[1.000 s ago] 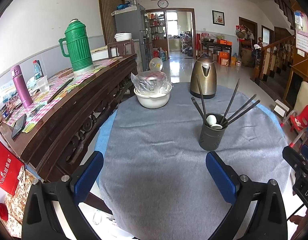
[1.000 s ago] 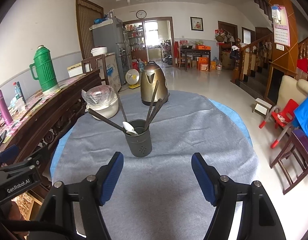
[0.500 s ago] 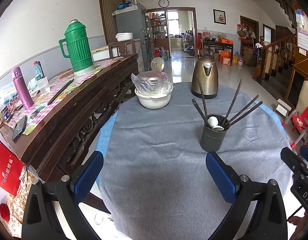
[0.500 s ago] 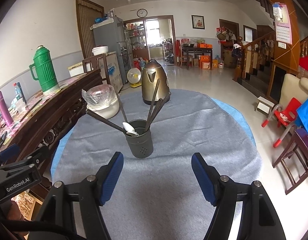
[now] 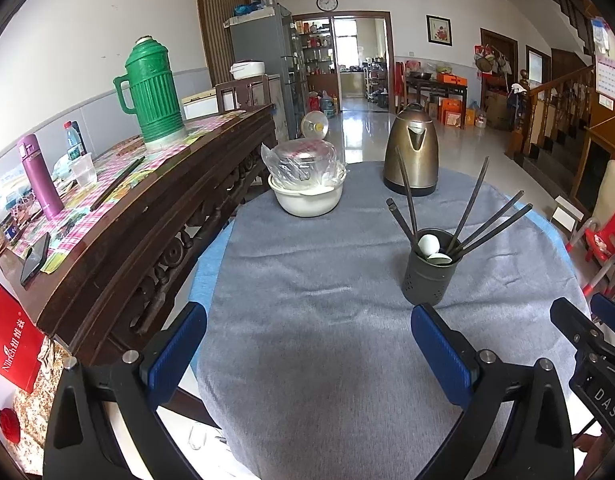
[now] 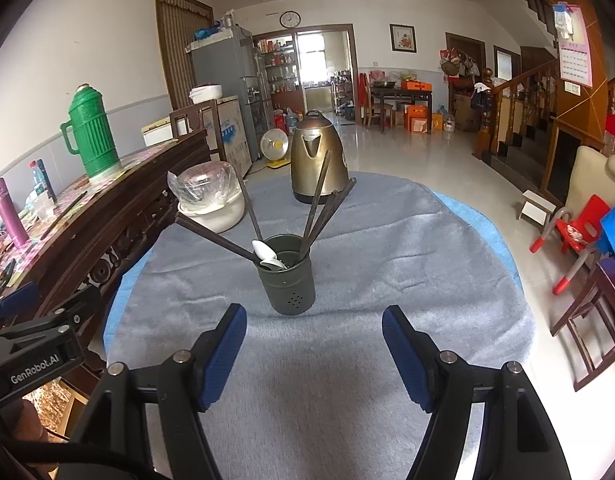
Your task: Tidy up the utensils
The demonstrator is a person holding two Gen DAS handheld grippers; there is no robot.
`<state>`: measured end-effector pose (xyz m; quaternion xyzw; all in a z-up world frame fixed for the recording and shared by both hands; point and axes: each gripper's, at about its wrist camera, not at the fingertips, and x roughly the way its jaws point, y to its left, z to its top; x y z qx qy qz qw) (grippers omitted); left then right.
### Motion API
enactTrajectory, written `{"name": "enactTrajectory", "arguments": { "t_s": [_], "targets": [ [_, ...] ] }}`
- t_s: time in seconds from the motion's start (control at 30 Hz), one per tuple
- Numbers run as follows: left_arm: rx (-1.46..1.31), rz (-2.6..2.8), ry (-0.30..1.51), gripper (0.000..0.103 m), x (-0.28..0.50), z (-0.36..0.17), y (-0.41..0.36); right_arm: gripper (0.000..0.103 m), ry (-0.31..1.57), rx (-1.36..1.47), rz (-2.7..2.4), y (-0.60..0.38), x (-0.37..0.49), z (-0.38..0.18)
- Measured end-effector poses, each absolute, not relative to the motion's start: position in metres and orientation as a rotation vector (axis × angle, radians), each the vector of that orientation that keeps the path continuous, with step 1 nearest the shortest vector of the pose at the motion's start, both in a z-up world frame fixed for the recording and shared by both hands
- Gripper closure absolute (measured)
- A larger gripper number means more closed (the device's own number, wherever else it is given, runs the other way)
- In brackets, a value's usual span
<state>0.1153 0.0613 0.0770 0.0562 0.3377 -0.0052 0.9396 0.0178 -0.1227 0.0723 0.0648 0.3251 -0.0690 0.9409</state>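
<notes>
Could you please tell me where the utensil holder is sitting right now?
The utensil holder stands upright on the grey tablecloth, centred just ahead of the right gripper, with the brass kettle behind it and the covered white bowl to its left.

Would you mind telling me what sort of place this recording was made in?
Most likely the main room of a family home: a cloth-covered table bearing a kettle and utensil holder, a fridge near the wall, and a staircase at the right.

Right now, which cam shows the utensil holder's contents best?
Right wrist: the utensil holder sits centred ahead, with white spoons and chopsticks clear inside. Left wrist shows it off to the right, contents also visible.
</notes>
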Motion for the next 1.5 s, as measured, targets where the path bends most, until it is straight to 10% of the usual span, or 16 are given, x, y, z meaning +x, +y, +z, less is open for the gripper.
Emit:
{"name": "enactTrajectory", "arguments": {
  "t_s": [1.5],
  "targets": [
    [0.116, -0.049, 0.705, 0.001, 0.12, 0.067, 0.055, 0.029, 0.662, 0.154, -0.164, -0.125, 0.019, 0.063]
  ]
}}
